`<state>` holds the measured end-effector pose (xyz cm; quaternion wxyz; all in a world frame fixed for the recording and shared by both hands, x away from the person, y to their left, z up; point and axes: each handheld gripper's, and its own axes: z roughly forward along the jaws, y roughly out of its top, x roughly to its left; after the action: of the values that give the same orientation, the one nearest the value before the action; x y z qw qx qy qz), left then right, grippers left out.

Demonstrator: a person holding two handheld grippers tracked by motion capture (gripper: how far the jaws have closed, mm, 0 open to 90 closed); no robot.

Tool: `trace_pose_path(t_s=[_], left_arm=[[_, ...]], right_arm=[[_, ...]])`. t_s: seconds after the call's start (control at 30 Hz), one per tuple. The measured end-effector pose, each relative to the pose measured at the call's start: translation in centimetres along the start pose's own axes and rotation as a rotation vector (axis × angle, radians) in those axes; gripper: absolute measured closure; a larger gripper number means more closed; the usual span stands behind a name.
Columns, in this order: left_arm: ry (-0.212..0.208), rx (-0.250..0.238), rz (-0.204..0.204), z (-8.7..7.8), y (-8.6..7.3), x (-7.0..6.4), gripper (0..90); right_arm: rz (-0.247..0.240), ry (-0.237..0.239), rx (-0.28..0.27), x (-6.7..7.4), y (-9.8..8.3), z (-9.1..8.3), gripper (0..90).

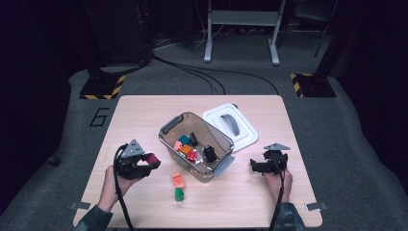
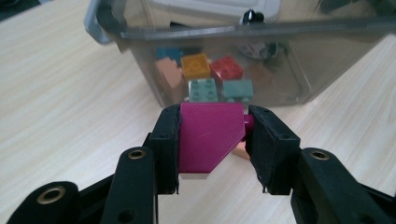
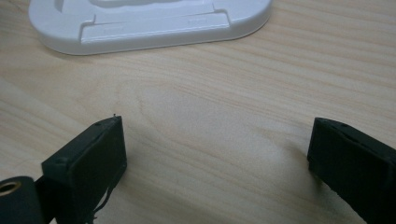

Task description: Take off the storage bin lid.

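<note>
left tongs (image 2: 212, 140) clamp magenta block (image 2: 208, 135) (high view: a speck).

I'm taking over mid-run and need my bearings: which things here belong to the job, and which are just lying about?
In the job:
- magenta block, clamped in the left gripper
- clear bin already holding blocks
- orange block and green block loose on the table

Lying about:
- white lid, beside the bin
- right gripper, open over bare table
- cables on the floor
</note>
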<state>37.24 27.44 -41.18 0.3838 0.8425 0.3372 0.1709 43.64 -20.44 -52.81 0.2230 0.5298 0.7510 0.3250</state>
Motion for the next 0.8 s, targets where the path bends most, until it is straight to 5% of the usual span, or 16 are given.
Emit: trace_pose_path(t_s=[0.37, 0.8], left_arm=[[0.003, -0.045, 0.038, -0.9, 4.2, 0.8, 56.7], [-0.023, -0.043, 0.085, 0.5, 7.8, 0.3, 56.7]], right_arm=[[-0.001, 0.0, 0.0, 0.0, 0.0, 0.0, 3.6], [-0.001, 0.0, 0.0, 0.0, 0.0, 0.0, 3.6]])
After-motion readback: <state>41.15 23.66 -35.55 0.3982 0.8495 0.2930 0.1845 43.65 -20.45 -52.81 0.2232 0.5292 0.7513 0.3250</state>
